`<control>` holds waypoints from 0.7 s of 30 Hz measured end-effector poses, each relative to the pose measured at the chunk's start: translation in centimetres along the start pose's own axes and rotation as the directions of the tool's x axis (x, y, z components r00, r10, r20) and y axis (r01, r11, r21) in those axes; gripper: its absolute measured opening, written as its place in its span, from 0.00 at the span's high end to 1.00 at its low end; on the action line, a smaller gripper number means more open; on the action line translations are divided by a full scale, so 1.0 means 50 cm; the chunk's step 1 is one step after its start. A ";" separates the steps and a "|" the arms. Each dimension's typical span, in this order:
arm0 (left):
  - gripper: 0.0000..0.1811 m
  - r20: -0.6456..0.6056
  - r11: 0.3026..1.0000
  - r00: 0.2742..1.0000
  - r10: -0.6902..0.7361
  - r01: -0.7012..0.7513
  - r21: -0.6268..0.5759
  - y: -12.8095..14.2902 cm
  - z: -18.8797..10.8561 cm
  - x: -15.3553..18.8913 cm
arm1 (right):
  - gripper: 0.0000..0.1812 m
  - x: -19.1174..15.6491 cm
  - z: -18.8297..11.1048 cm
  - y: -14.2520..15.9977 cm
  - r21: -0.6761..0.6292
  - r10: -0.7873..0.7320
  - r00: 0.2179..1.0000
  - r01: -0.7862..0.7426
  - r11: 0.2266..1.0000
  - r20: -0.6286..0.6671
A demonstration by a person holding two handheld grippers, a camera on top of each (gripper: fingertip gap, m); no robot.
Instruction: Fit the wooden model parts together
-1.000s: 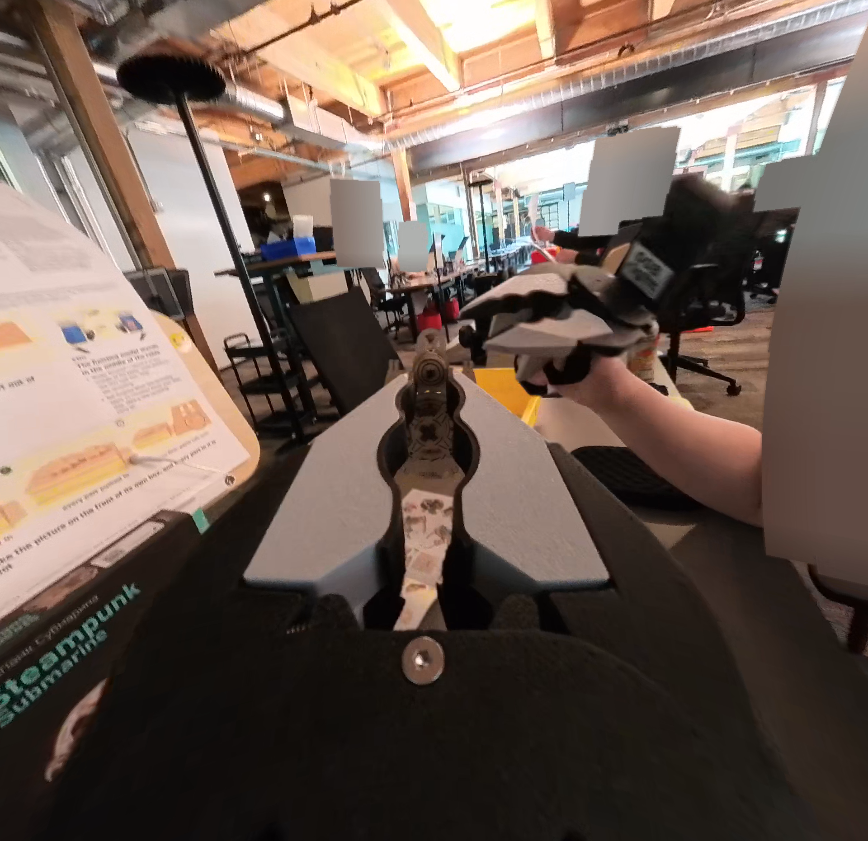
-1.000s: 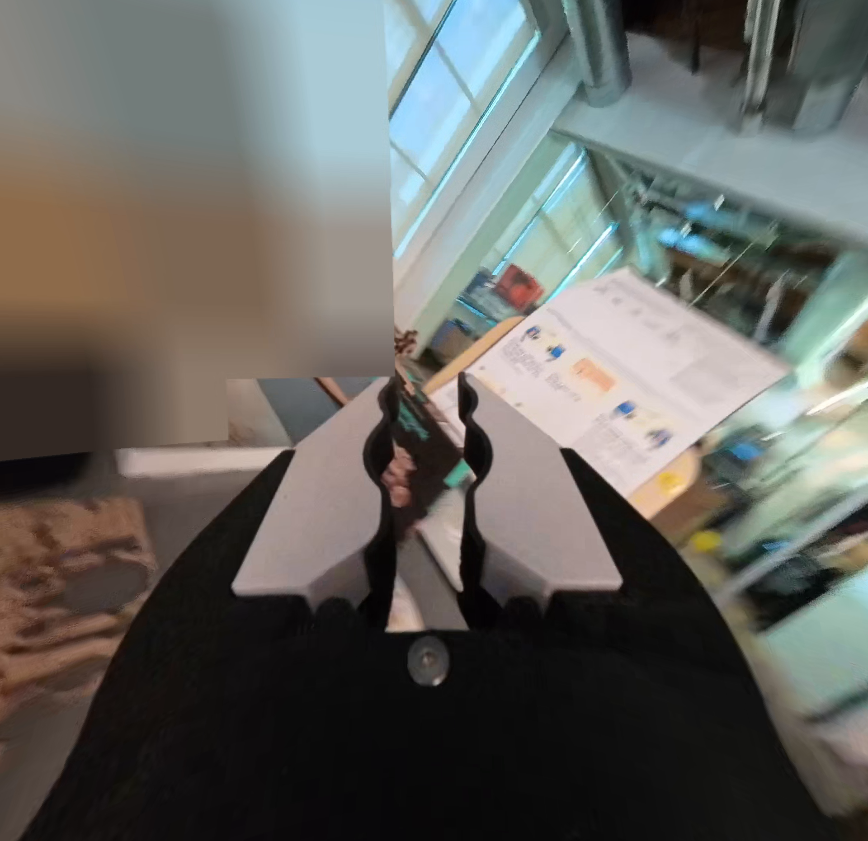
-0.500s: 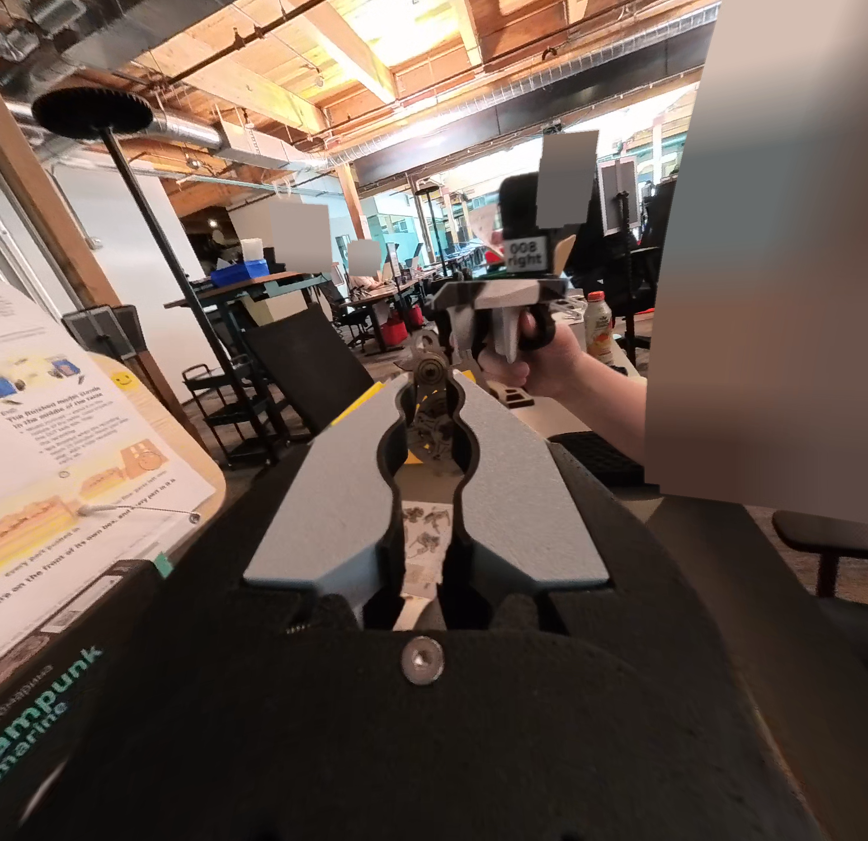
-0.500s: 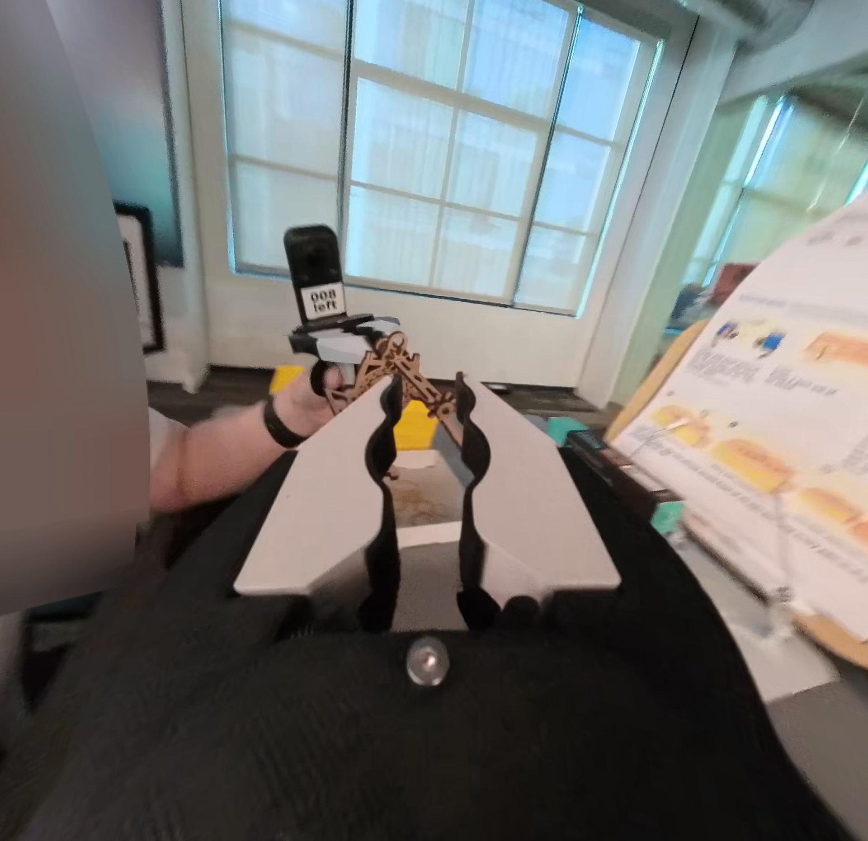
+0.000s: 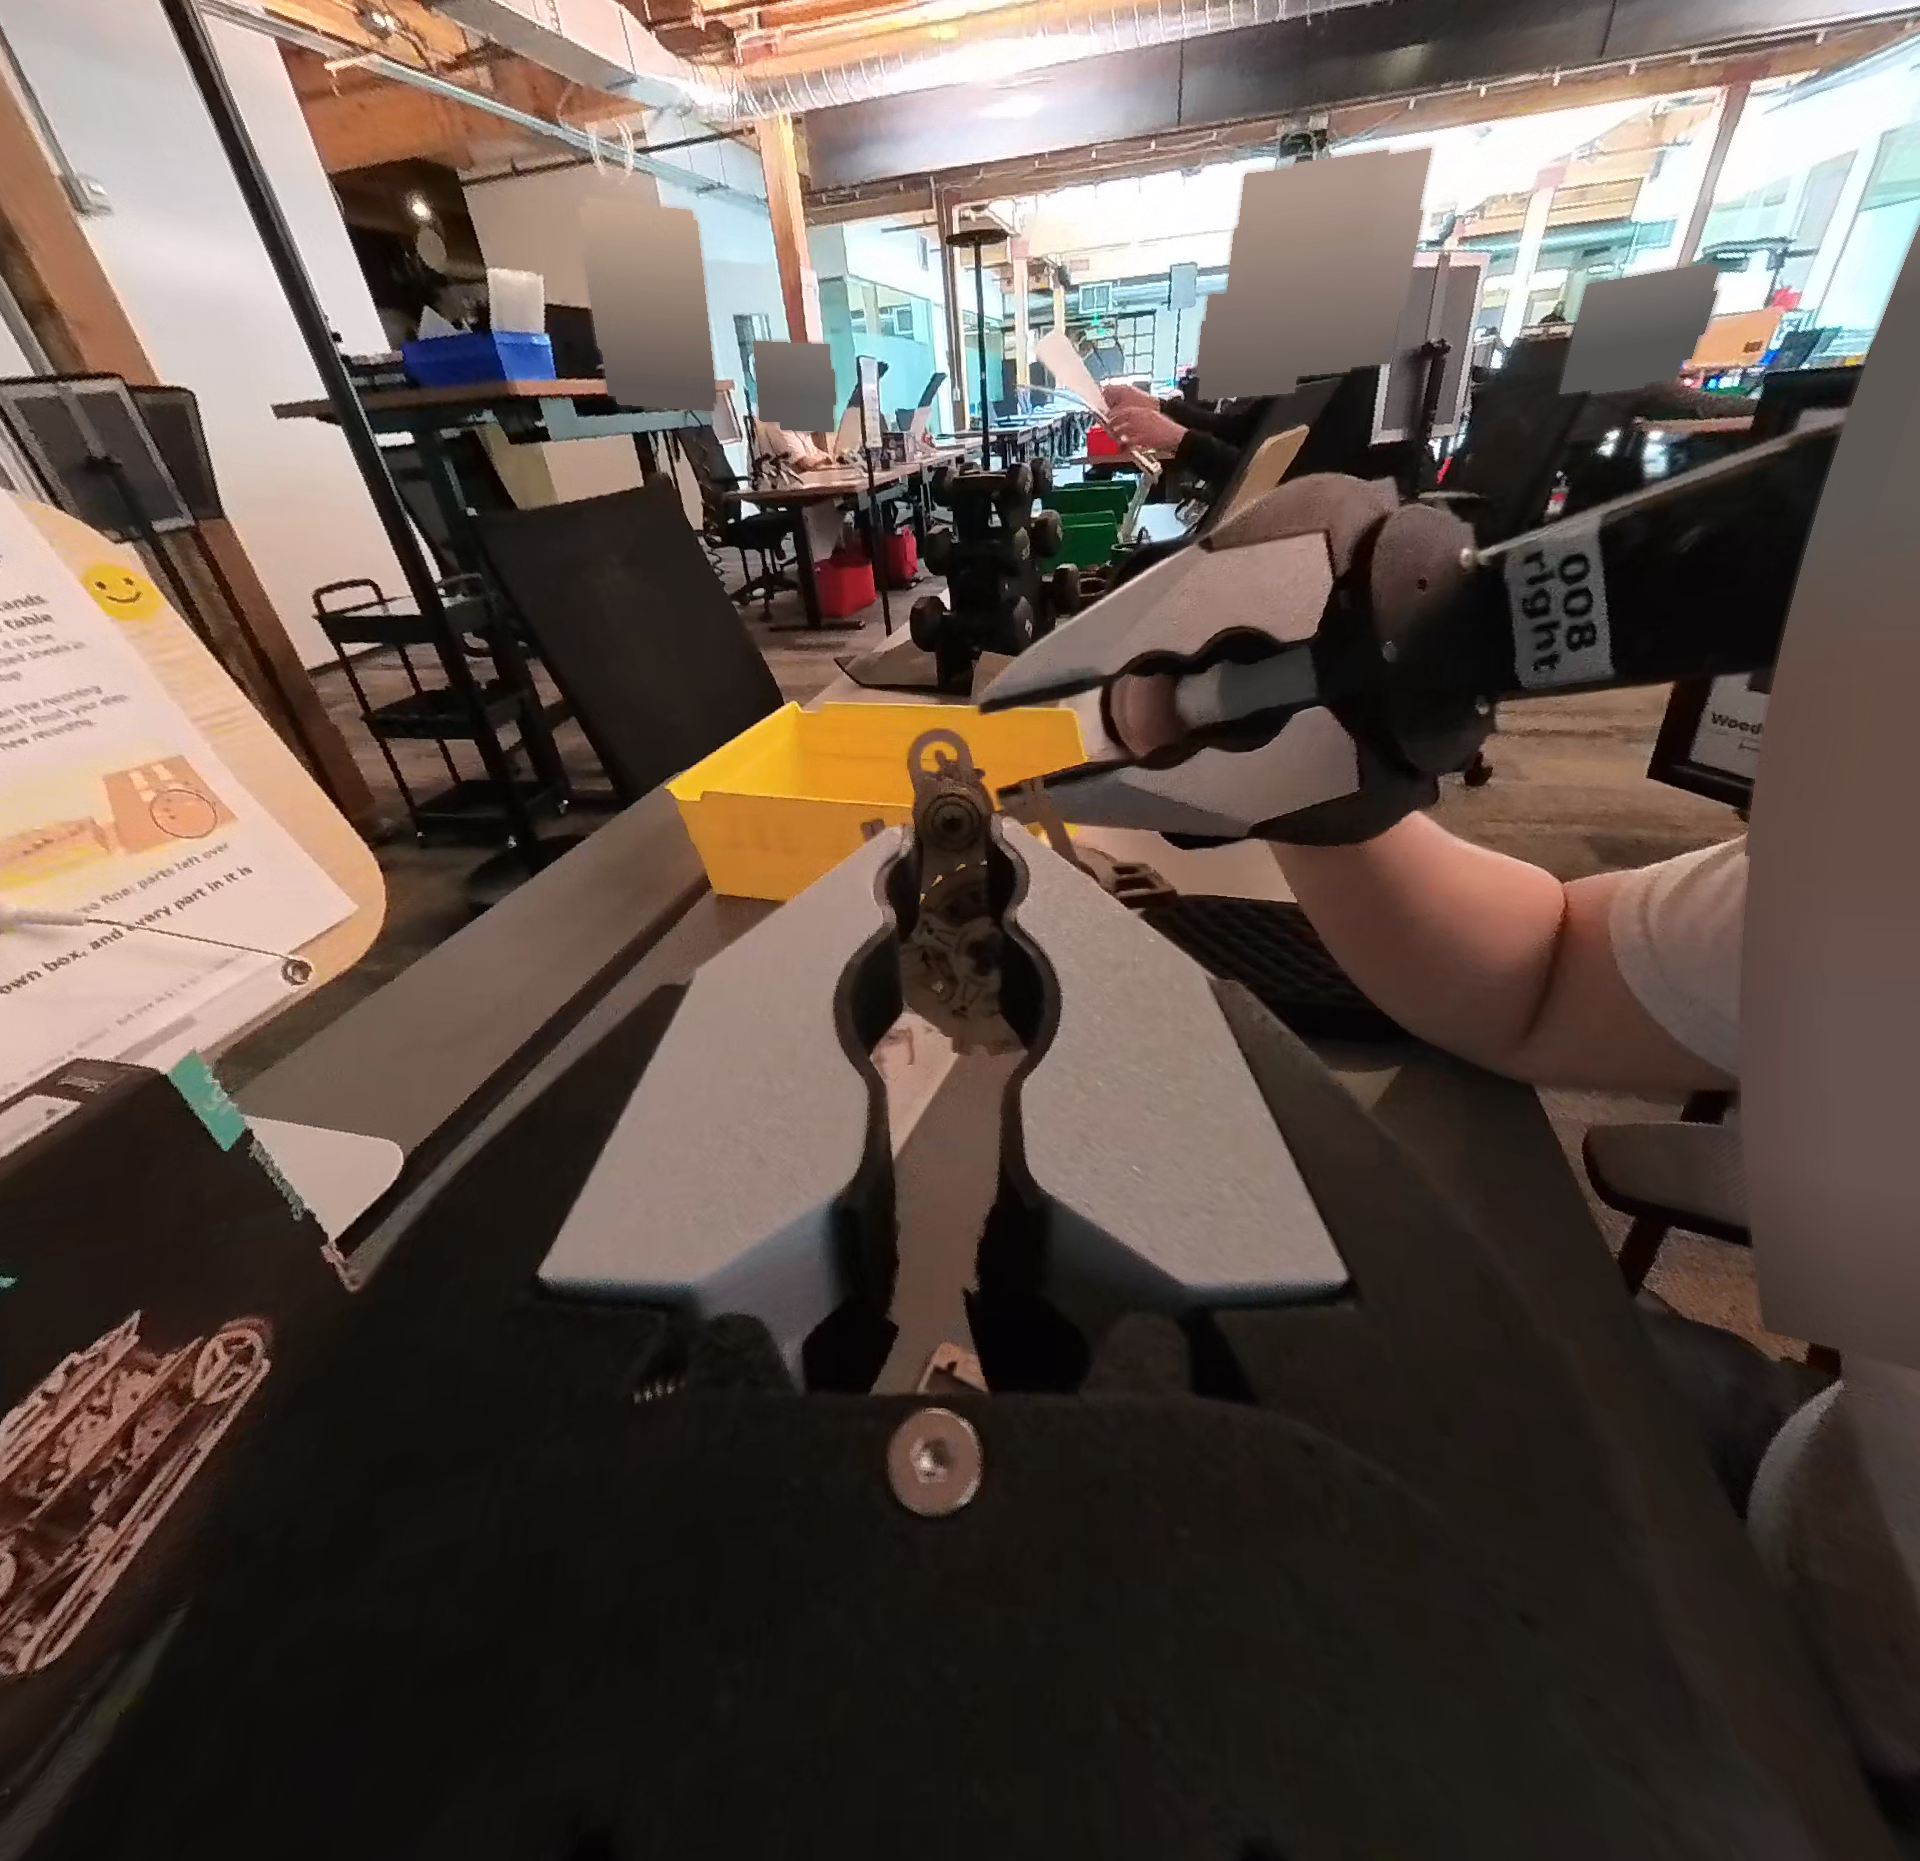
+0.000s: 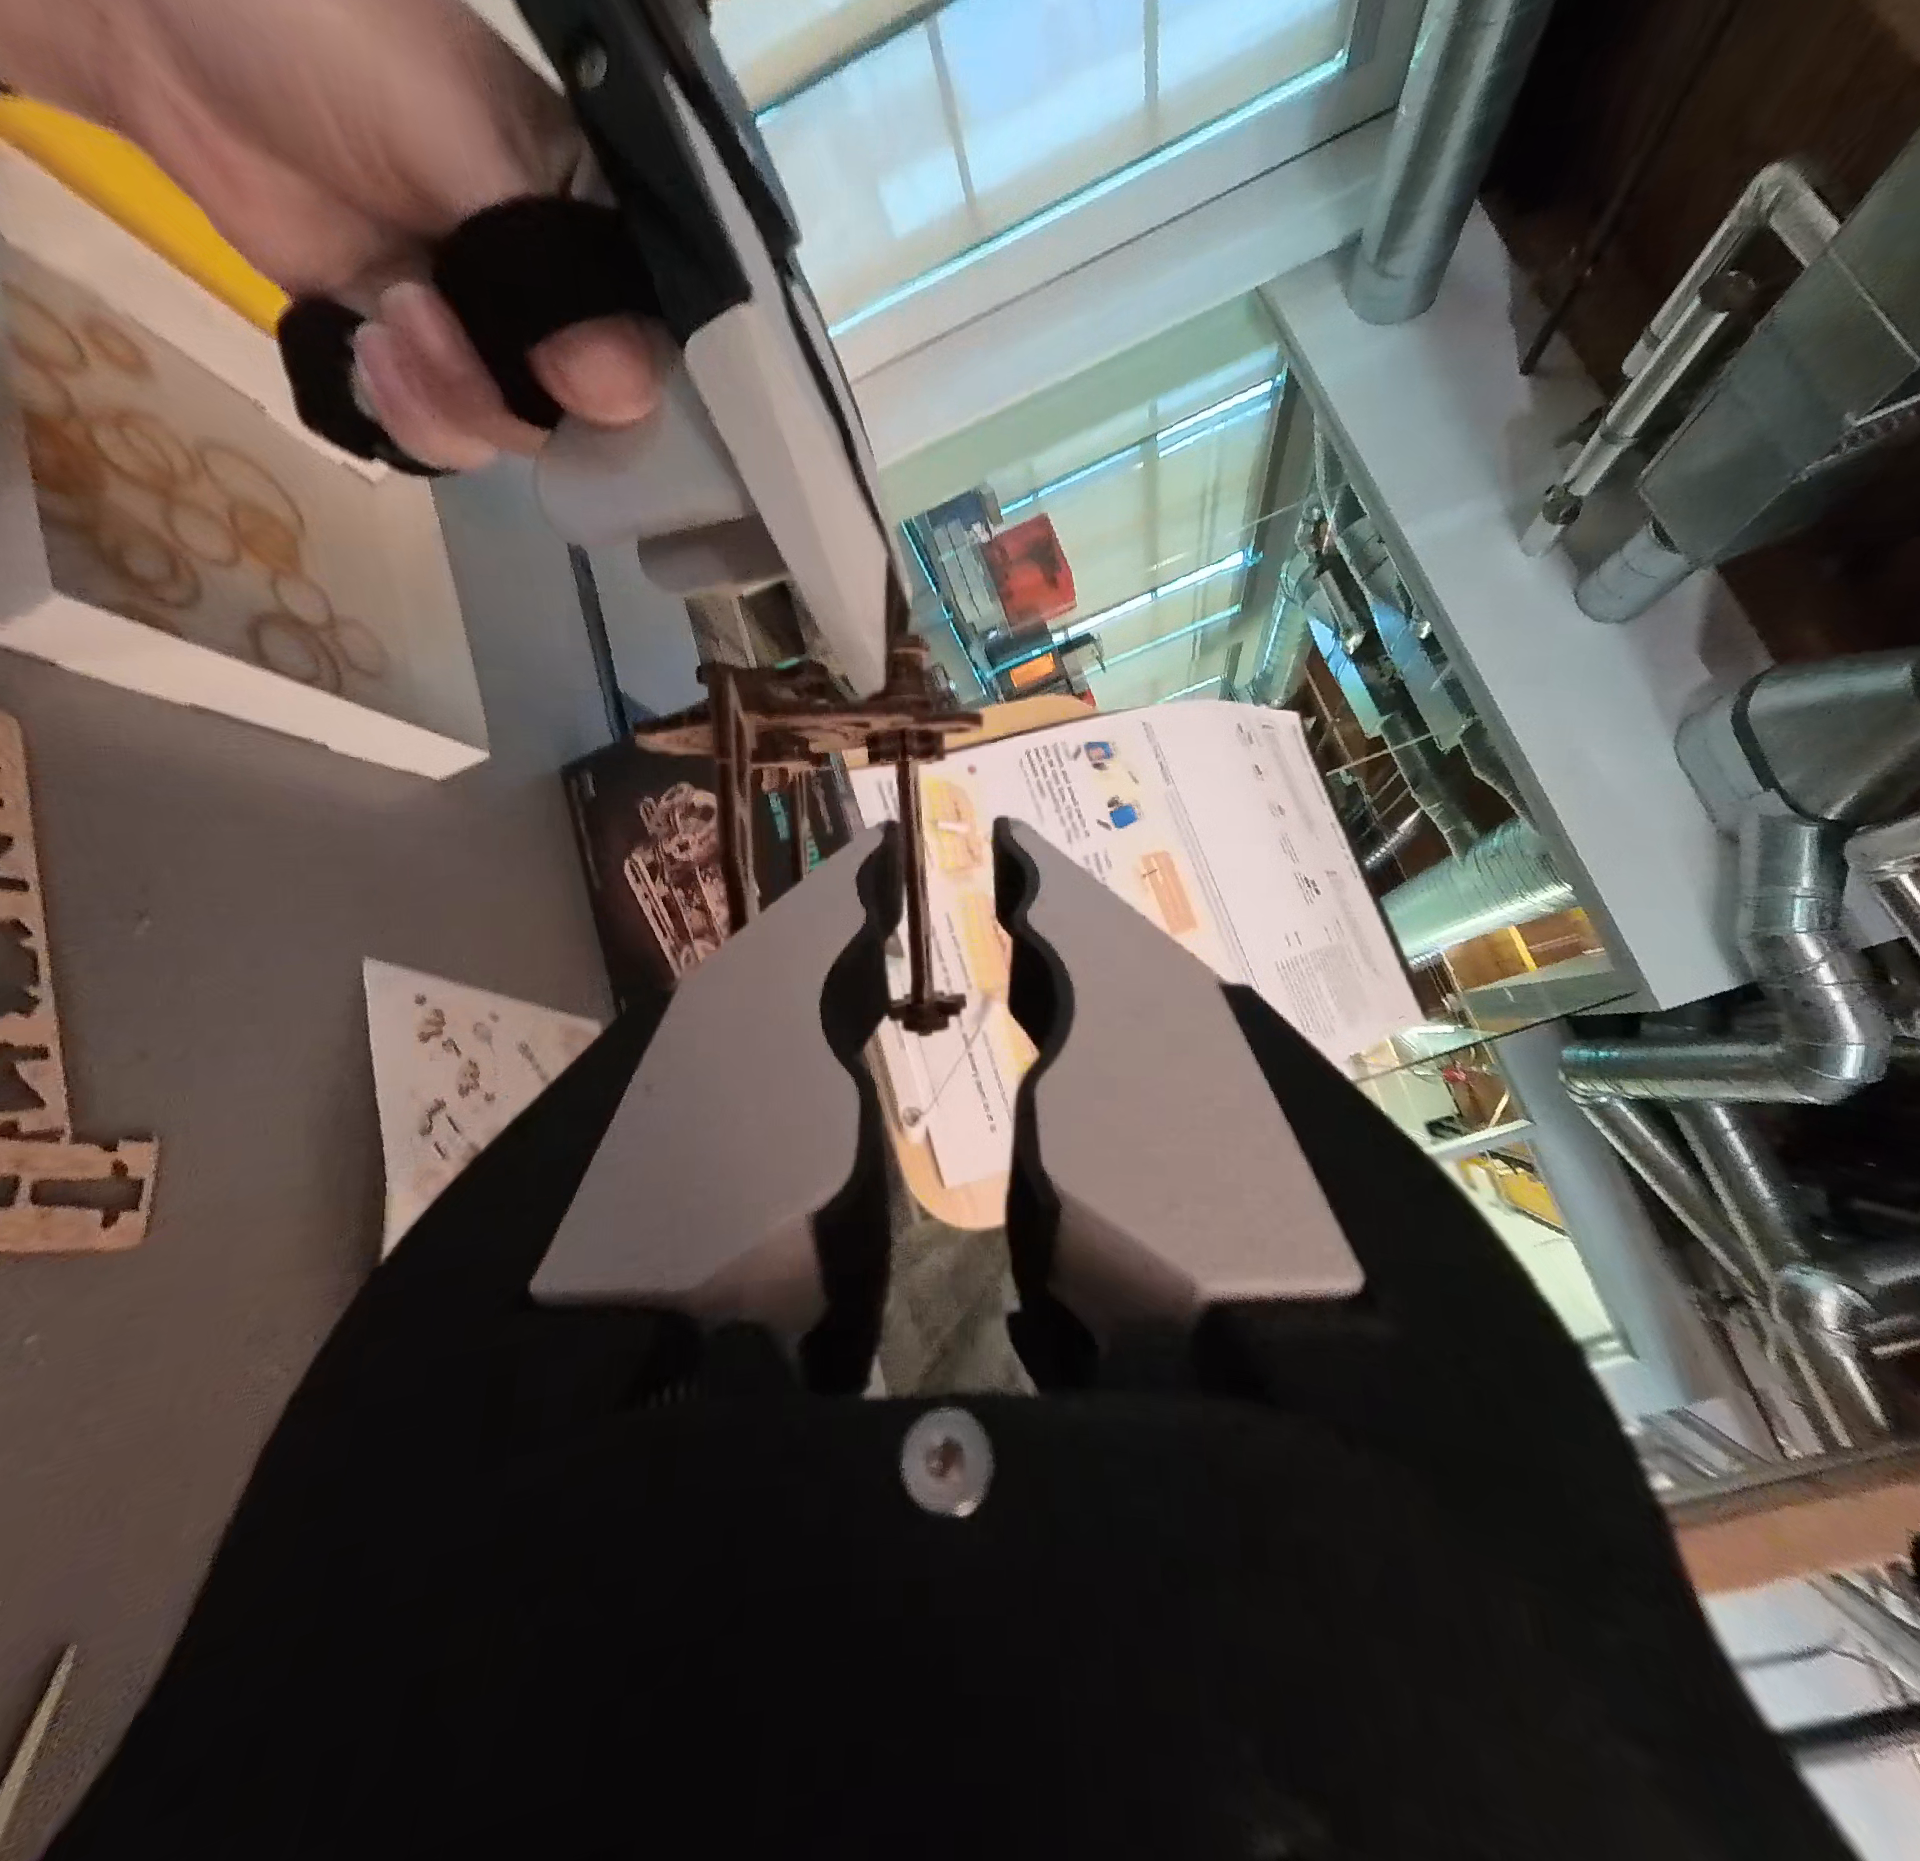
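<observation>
My left gripper (image 5: 951,855) is shut on a small dark wooden model assembly (image 5: 951,907), held upright above the table. In the right wrist view the left gripper (image 6: 878,684) comes in from the top and holds that assembly (image 6: 810,715). A thin wooden axle (image 6: 914,907) with a small cross piece at its end sticks out of it. My right gripper (image 6: 940,835) is open, turned on its side, and its fingers straddle the axle without closing on it. The right gripper also shows in the left wrist view (image 5: 1013,746), open, with its tips just right of the model.
A yellow bin (image 5: 831,783) stands behind the model. An instruction sheet on a wooden board (image 5: 156,772) and a black product box (image 5: 125,1344) are at the left. Cut-out wooden sheets (image 6: 62,980), a white tray (image 6: 208,658) and a paper sheet (image 6: 468,1063) lie on the grey table. My two grippers' fingertips are within a few centimetres of each other.
My right gripper has rolled onto its side and closed in on the model, so its open fingers now straddle the axle. My left gripper has kept its hold and tilted down towards the table.
</observation>
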State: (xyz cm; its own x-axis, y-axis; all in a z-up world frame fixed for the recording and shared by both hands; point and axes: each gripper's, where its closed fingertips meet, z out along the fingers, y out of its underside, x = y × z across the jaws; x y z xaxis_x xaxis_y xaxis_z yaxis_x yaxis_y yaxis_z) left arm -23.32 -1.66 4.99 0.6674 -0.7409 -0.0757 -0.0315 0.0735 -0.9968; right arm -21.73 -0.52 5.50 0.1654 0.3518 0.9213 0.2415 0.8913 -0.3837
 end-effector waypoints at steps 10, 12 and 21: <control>0.94 -0.030 0.996 0.996 -0.084 0.083 -0.031 0.020 0.018 0.011 | 0.99 -0.027 0.012 0.021 -0.080 -0.101 0.994 0.104 0.991 0.034; 0.94 -0.033 0.995 0.995 -0.093 0.092 -0.029 0.020 0.018 0.011 | 0.99 -0.028 0.013 0.022 -0.083 -0.098 0.995 0.100 0.992 0.038; 0.90 -0.043 1.000 0.999 -0.028 0.027 -0.011 -0.001 -0.002 0.007 | 1.00 -0.025 0.013 0.038 -0.092 -0.057 0.997 0.062 0.994 0.053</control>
State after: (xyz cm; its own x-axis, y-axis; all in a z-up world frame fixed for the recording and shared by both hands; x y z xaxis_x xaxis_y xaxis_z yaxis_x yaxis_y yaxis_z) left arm -23.15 -1.99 4.99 0.6356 -0.7704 -0.0490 -0.0212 0.0461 -0.9987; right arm -22.08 0.91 3.65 0.1007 0.3151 0.9437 0.3384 0.8811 -0.3303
